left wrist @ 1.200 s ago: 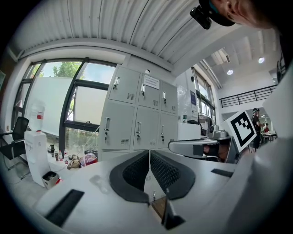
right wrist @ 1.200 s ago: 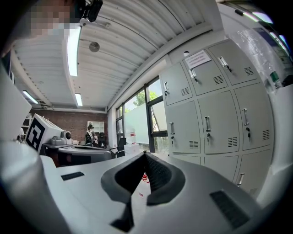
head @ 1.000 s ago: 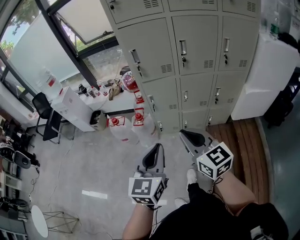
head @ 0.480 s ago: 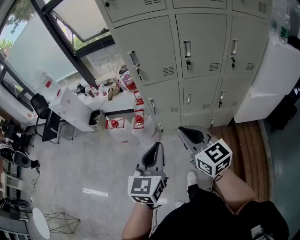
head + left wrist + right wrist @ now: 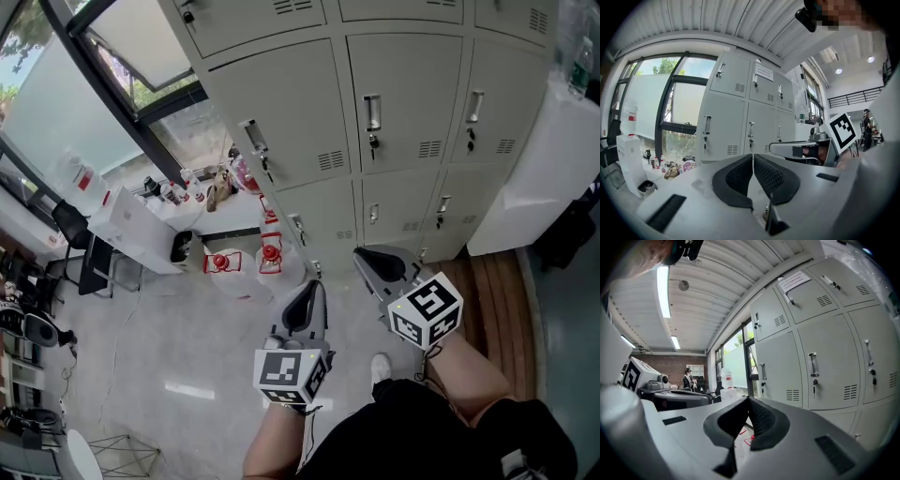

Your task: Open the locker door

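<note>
A bank of grey lockers [image 5: 403,112] fills the top of the head view, every door closed. The middle door [image 5: 398,89] carries a vertical handle [image 5: 372,112] with a keyhole under it. My left gripper [image 5: 312,289] is held low in front of the lockers, its jaws shut and empty. My right gripper [image 5: 362,256] is beside it, a little nearer the lockers, also shut and empty. Neither touches a door. The left gripper view shows the pads [image 5: 740,176] pressed together, lockers [image 5: 740,117] ahead. In the right gripper view a handle [image 5: 813,364] stands ahead to the right.
Water jugs with red caps [image 5: 270,258] stand on the floor by the lockers' left end, next to a white box [image 5: 131,225] and a chair [image 5: 80,239]. A tall white cabinet [image 5: 553,159] stands at the right, with a wooden floor strip [image 5: 487,281] before it.
Both grippers and the camera have moved closer to the lockers, which now look larger and sit lower in view. The jaws of both stayed shut.
</note>
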`<state>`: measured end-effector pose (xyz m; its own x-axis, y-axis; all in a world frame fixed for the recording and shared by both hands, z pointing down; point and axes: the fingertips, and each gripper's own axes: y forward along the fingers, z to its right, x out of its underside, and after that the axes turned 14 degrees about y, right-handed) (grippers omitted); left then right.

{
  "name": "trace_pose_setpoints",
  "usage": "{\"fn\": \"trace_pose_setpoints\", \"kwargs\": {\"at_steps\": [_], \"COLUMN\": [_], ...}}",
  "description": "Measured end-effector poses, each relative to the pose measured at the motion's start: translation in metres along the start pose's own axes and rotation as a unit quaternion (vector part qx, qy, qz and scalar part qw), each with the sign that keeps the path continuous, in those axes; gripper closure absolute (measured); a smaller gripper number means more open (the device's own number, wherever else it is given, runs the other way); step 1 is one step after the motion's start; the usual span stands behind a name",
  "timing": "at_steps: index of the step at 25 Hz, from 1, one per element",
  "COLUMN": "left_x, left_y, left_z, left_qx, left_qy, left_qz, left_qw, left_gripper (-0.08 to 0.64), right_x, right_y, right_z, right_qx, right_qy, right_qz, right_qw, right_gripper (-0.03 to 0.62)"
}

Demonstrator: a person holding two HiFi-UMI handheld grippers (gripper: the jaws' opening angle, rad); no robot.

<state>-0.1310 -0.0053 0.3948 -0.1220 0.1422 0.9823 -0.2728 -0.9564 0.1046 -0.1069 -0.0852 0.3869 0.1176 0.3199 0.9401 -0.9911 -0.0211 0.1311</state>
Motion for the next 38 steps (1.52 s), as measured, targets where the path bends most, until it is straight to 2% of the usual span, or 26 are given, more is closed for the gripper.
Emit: {"fn": "trace_pose_setpoints", "kwargs": {"at_steps": [16,25,31,36,38], "left_x": [-0.024,-0.039,-0.044,-0.044,-0.044], "left_y": [0.104,0.139,0.159,0.177,0.183], "left_z": [-0.005,-0.002,-0.002,-0.004,-0.007], "left_qx": [0.006,0.014,0.034,0.066,0.080], "left_qy": [0.002,0.013,0.014,0.020,0.025], "left_qz": [0.012,0.026,0.032,0.034,0.035], "left_qw": [0.9999,0.9995,0.9988,0.9970,0.9959], "left_gripper": [0.537,0.537,0.537,0.537,0.537], "right_x": [-0.050,-0.079,-0.096,-0.101,-0.103], "right_y": [0.032,0.043,0.050,0.063,0.069], "right_z": [0.096,0.135,0.153,0.170,0.178], "right_qx": [0.018,0.036,0.059,0.083,0.096], "right_qy": [-0.009,-0.013,-0.017,-0.013,-0.005], "right_qz": [0.016,0.035,0.052,0.057,0.062], "right_qw": [1.000,0.999,0.997,0.995,0.993], "right_gripper": [0.538,0.538,0.538,0.538,0.509]}}
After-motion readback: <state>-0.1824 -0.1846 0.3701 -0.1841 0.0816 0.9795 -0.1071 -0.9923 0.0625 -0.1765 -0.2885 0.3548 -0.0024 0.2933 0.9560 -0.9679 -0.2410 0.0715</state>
